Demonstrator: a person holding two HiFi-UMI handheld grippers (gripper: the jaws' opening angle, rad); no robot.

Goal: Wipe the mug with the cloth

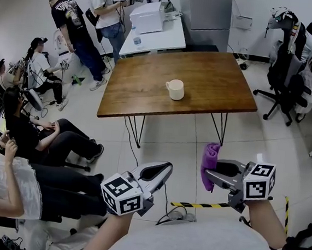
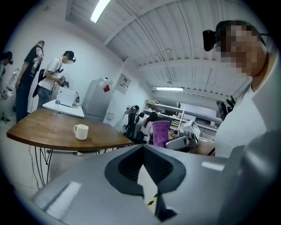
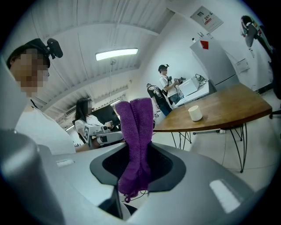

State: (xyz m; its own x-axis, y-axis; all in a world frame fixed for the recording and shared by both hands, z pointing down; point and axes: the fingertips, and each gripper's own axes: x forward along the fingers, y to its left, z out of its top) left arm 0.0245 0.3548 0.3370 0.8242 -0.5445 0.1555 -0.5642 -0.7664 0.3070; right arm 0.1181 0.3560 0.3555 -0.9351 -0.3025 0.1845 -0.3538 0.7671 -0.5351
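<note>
One broad stretch of pale tiled floor is being shown open between the person and the wooden surface, whose near edge is being faced by both grippers from well apart. The surface is being carried on thin black legs, and bare floor is being seen along its near and right edges. Its left side is being crowded by seated people. A black office chair is being stood off its right end, and a white table bearing a white printer is being set close behind its far edge.

The left gripper is being held low in the head view, its jaws pressed together with nothing between them. The right gripper is being held beside it, its jaws pinching the purple cloth, which is being stood up above them.

The cream mug is being rested upright near the middle of the surface, handle to the left in the head view, apart from every edge. A yellow-and-black striped tape is being seen on the floor below the grippers.

Black-and-white square markers are being borne on each gripper's cube. A notice on the far wall and the print on a standing person's black shirt are too small to be read.
</note>
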